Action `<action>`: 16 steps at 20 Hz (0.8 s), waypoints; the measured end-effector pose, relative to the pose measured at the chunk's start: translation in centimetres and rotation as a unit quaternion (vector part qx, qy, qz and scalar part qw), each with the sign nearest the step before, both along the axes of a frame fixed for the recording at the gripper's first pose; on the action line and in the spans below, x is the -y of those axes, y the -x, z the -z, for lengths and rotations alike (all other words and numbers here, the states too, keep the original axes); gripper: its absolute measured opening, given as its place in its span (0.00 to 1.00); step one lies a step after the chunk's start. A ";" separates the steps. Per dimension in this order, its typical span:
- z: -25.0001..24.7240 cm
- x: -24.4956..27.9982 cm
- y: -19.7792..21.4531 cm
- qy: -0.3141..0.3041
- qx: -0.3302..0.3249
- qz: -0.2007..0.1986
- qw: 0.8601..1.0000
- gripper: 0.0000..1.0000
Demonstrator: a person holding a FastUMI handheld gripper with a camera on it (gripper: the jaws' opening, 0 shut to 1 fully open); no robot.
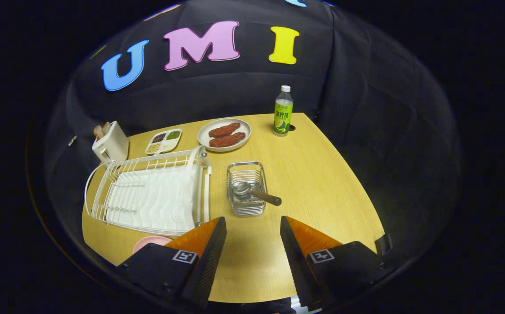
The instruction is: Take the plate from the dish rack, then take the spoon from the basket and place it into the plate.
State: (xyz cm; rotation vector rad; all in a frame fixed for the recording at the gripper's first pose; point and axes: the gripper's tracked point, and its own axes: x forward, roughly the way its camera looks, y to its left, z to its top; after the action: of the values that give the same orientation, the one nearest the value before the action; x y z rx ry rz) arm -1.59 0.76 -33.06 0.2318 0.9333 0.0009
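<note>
Tongs (pixel 252 226) at bottom centre stood wide open, gripping nothing, fingers over bare wooden surface (pixel 322 183). Spoon (pixel 252 192) lay in wire basket (pixel 246 187) just ahead of fingers, handle poking over basket's right rim. Pink plate (pixel 150 242) sat at lower left, below empty white dish rack (pixel 148 192), partly hidden behind left finger.

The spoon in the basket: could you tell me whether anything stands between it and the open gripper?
Nothing visible does. The gripper is open, fingers apart over bare table. The spoon lies just ahead in the wire basket, its handle poking over the near rim toward the fingers. The dish rack sits off to the side.
</note>
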 end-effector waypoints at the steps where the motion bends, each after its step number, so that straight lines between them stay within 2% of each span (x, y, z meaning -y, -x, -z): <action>1: 0.7 0.5 -0.4 -0.002 -0.003 0.003 1.000 0.77; 8: 3.7 -0.1 -2.9 -0.060 0.003 0.034 0.998 0.75; 16: 4.6 -0.5 -6.8 -0.001 0.136 0.032 0.990 0.68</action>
State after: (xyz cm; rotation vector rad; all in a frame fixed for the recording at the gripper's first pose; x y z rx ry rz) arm 5.24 1.29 -37.70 0.2562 0.6546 -0.0255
